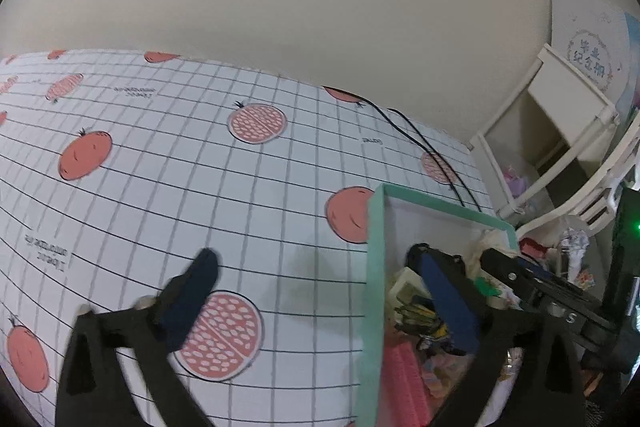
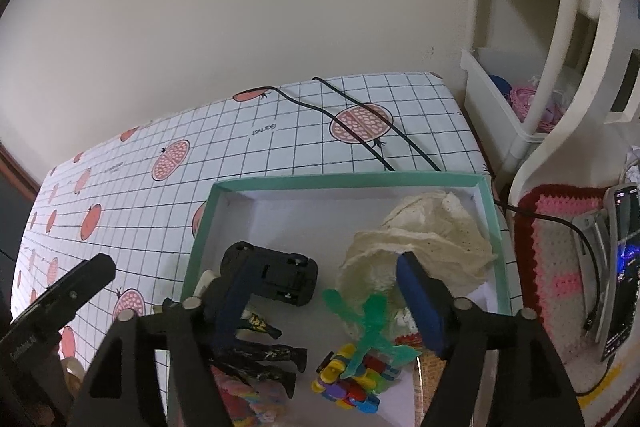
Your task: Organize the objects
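A teal-rimmed white box (image 2: 348,183) sits on the pomegranate-print tablecloth (image 2: 168,195). Inside lie an upturned black toy car (image 2: 280,277), a cream lace cloth (image 2: 424,239), a green rubber figure (image 2: 370,323), a multicoloured block toy (image 2: 352,381) and black figure parts (image 2: 272,353). My right gripper (image 2: 324,263) hangs open over the box with nothing between its fingers. My left gripper (image 1: 312,255) is wide open and straddles the box's left wall (image 1: 374,267) without touching it. One of its fingers (image 1: 196,283) is over the cloth; the other is over the box contents.
Two black cables (image 2: 360,131) run across the far end of the table to behind the box. A white shelf unit (image 2: 516,95) with bins stands to the right. A phone on a stand (image 2: 620,267) rests on a crocheted mat (image 2: 556,267). A plain wall is behind.
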Demonstrator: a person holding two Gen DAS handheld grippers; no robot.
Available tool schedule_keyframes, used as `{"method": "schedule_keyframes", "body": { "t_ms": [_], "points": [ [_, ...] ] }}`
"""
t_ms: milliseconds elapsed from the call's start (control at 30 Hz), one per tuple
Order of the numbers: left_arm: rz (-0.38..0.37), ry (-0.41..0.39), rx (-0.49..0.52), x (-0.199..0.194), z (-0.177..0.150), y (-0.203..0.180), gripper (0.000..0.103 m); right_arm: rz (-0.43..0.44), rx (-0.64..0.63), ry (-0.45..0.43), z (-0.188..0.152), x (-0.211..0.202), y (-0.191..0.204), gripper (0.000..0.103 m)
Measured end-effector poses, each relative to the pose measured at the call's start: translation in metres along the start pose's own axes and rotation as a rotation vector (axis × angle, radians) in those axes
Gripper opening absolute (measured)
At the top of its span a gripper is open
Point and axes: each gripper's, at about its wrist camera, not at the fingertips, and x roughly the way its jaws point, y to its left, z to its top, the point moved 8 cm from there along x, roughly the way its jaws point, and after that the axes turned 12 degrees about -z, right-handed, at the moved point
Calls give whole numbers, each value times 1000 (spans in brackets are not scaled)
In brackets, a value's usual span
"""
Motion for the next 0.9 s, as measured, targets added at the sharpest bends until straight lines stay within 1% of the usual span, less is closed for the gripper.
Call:
{"method": "schedule_keyframes", "body": {
  "t_ms": [67, 167, 300, 667, 900],
  "points": [
    [24, -17, 14, -2, 2, 2, 103, -4, 1, 0, 0, 0, 0, 89],
    [38, -17, 25, -2, 2, 5, 103, -2, 5, -4, 0, 0, 0, 97],
    [39, -21, 16, 0, 2, 6, 103, -6, 2, -7, 0, 0, 0, 102],
    [47, -23, 12, 0, 2, 7, 103, -9, 17, -8, 0, 1, -2, 103],
    [47, -11, 1, -2, 1, 10, 103, -20, -10, -11, -3, -2, 5, 103]
  ]
}}
